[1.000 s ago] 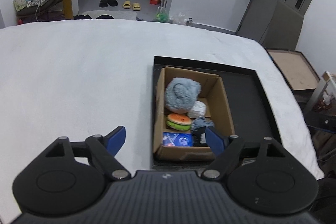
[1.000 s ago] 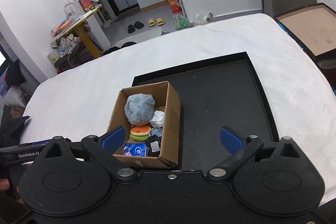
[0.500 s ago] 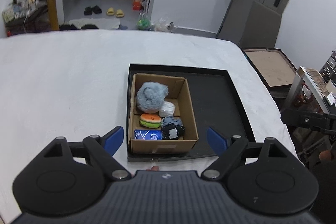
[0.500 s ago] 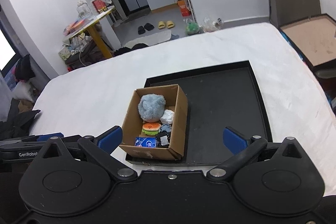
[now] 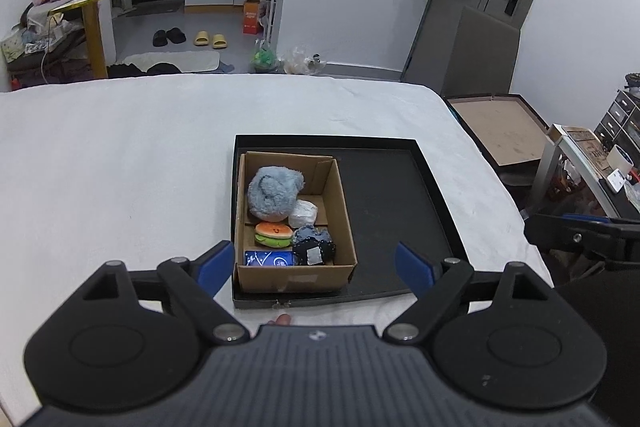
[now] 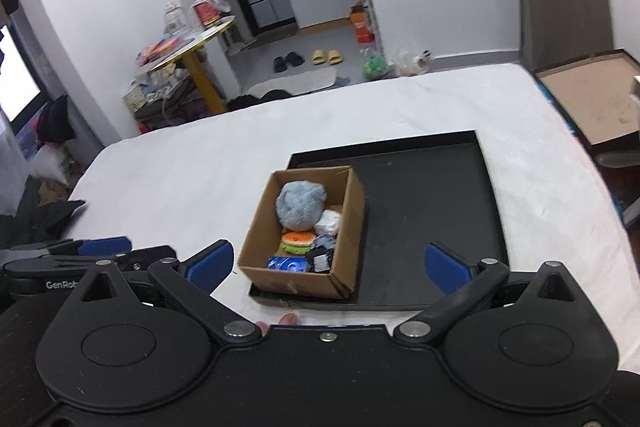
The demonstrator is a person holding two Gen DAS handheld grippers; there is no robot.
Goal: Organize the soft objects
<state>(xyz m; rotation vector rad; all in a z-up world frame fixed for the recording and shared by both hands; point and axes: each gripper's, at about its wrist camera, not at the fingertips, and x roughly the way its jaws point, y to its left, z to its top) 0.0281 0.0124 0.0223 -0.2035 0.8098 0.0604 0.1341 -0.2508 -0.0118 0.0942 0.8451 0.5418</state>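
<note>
White-sheeted bed [image 5: 120,163] carries black tray [image 5: 400,195]; cardboard box [image 5: 294,277] sits in its left half w/ soft toys [image 5: 275,191] inside. Left claw [image 5: 316,267] & right claw [image 6: 328,265] both spread wide, empty, hovering near tray's front edge. Box's long axis runs away from cams. Judging: descend straight, pinch one toy only.

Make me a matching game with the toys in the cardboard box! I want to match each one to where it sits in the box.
Things:
1. fluffy blue ball
2. burger toy
3. blue packet
4. white bundle

Places, seen from the left hand-held gripper's camera:
A. against the near wall, in the left corner
B. at the far end, biggest of all
C. tucked right of the fluffy one
D. in the middle, on the left side

Pairs: 1-B, 2-D, 3-A, 4-C
</note>
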